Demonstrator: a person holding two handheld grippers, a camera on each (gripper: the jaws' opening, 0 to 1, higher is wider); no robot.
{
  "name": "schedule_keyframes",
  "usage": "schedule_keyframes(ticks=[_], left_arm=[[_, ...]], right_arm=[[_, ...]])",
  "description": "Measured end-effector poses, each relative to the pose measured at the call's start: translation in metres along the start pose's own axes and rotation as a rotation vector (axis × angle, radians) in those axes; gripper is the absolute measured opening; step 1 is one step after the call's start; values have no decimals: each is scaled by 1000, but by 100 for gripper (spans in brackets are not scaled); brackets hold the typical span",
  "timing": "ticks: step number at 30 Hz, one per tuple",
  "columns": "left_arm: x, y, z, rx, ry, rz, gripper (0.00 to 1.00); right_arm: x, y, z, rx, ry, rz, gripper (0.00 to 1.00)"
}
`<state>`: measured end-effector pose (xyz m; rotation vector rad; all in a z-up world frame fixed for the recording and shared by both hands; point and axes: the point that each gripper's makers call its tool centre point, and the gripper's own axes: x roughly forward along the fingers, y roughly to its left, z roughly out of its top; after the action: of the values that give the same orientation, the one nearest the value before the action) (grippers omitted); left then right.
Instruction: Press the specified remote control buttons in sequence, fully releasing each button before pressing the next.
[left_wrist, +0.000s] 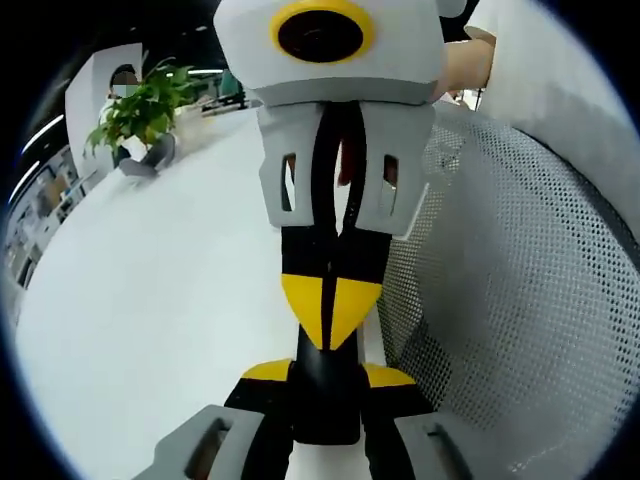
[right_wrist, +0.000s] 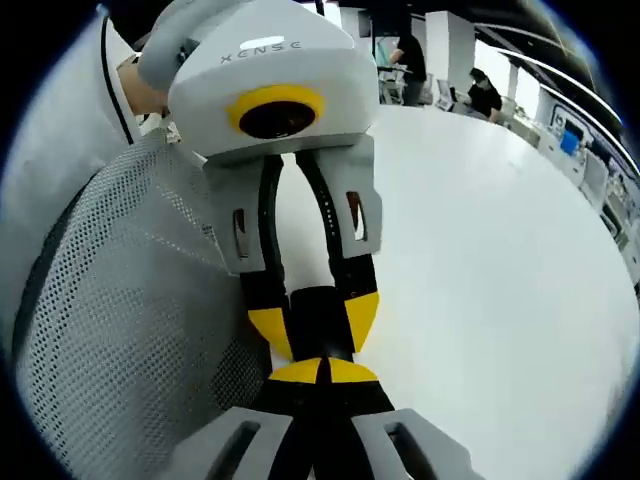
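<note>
The left tool (left_wrist: 327, 375) gripped a narrow black body between its yellow-tipped jaws, which stood a little apart and clamped it from either side. This was apparently the remote control (left_wrist: 325, 400), though it was seen almost end-on and no buttons could be made out. In the right gripper view the left tool (right_wrist: 316, 325) reached down from the top, its yellow tips on both flanks of the remote control (right_wrist: 320, 310).

The right tool (right_wrist: 322, 372) had its jaws drawn fully together, with nothing between them. Their yellow tips met in a single wedge that touched the near end of the remote. The left gripper view showed the right tool (left_wrist: 330, 305) coming down from above, tips closed to a point and resting on the black body just above the left tool's jaws.

Both tools were held nose to nose over a plain white counter (left_wrist: 170, 300) — the remote was up in the left tool's grip between them. A white mesh chair back (left_wrist: 520, 300) stood close beside the tools. A sleeve (right_wrist: 60, 120) in white showed behind it. A potted plant (left_wrist: 140, 105) stood at the counter's far edge, and seated people (right_wrist: 485, 95) were small in the background.
</note>
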<state>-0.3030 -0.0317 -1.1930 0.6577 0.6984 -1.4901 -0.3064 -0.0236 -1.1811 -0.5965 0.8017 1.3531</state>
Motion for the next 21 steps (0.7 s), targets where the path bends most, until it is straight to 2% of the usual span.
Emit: schedule_keyframes(ticks=[6, 8, 10, 12, 13, 14, 16, 18, 20, 21], left_arm=[[0, -1, 0, 4, 34, 25, 24], [-1, -1, -1, -4, 43, 32, 24], [-1, -2, -1, -9, 54, 38, 25], [-1, -2, 0, -7, 69, 40, 25], [-1, -2, -1, -6, 74, 39, 25], [-1, -2, -1, -3, 78, 37, 25], [-1, -2, -1, -8, 77, 39, 25], [-2, -2, -1, -22, 66, 48, 25], [-3, -2, -1, -34, 52, 58, 25], [-3, -2, -2, -39, 47, 59, 25]], right_arm=[[0, 2, 0, -58, -12, -54, 0], [0, 0, 1, -29, -52, -87, 0], [-1, 0, 2, 44, -97, -105, 0], [-5, -1, -2, 15, -62, -111, 0], [-9, -7, -2, -31, -53, -139, 1], [-12, -9, -3, -37, -56, -147, 6], [-16, -13, -9, 14, -53, -147, 16], [-18, -18, -21, 49, -35, -161, 19], [-20, -19, -19, 110, -82, -146, 26], [-20, -19, -22, 128, -72, -141, 29]])
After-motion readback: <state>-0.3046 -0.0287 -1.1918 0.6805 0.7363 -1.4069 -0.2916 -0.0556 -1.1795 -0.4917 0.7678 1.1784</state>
